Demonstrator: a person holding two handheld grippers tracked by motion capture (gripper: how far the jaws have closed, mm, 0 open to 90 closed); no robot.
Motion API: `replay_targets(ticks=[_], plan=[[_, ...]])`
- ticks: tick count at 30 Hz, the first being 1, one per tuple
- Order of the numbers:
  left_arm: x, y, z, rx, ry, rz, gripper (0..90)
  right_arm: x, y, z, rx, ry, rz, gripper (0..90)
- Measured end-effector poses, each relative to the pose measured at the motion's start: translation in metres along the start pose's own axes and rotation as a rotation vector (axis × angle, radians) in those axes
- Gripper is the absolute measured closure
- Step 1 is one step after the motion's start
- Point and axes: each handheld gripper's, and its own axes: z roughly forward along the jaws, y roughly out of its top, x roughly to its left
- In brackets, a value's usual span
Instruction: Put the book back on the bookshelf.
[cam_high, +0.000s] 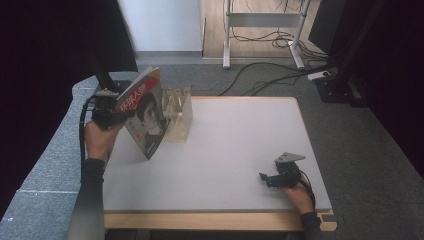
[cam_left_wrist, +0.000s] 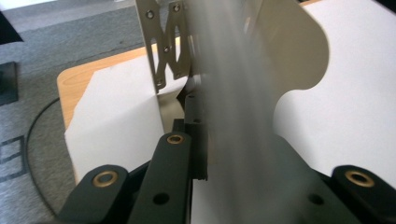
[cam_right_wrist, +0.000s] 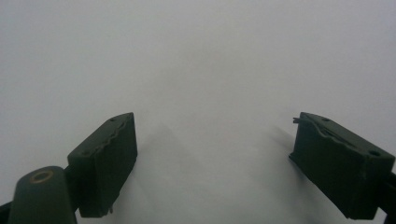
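High view: left hand-held gripper (cam_high: 116, 116) clamps magazine (cam_high: 147, 112) beside rack (cam_high: 179, 116).

One magazine (cam_high: 145, 114), one beige metal rack (cam_high: 178, 115), one table (cam_high: 235, 150), two grippers

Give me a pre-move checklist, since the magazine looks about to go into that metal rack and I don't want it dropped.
1. Left gripper shut on the magazine: ok.
2. Magazine lifted off the table: ok.
3. Magazine beside the rack, not yet inside: ok.
4. Rack upright on the table: ok.
5. Right gripper open, resting apart near the front edge: ok.
6. Which rack slot lines up with the magazine: cannot tell, the left gripper view is blurred.
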Motion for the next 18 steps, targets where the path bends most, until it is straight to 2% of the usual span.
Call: replay_targets(ticks=[3,6,10,13,14,15,18], plan=[[0.0015,-0.0026,0.0019,-0.045,0.032,-0.030,86.2,-0.0001,0.0000,0.0001,-0.001,0.000,-0.001,13.0],[0.0013,-0.0026,0.0040,-0.069,0.070,-0.030,86.6,-0.0001,0.0000,0.0001,-0.001,0.000,-0.001,12.9],[0.0016,-0.0021,0.0060,-0.079,0.076,-0.021,85.5,-0.0002,0.0000,0.0001,-0.001,0.000,-0.001,12.9],[0.0015,-0.0031,0.0057,-0.077,0.100,-0.006,82.6,-0.0001,0.0000,0.0001,-0.001,0.000,-0.001,12.9],[0.0020,-0.0037,0.0059,-0.076,0.094,-0.004,80.2,-0.0001,0.0000,0.0001,-0.001,0.000,-0.002,12.9],[0.0025,-0.0043,0.0060,-0.073,0.088,-0.004,74.1,0.0000,0.0000,0.0000,-0.001,-0.001,-0.002,13.0],[0.0035,-0.0074,0.0061,-0.076,0.099,-0.001,66.9,0.0000,0.0000,0.0001,-0.001,-0.001,-0.001,12.9]])
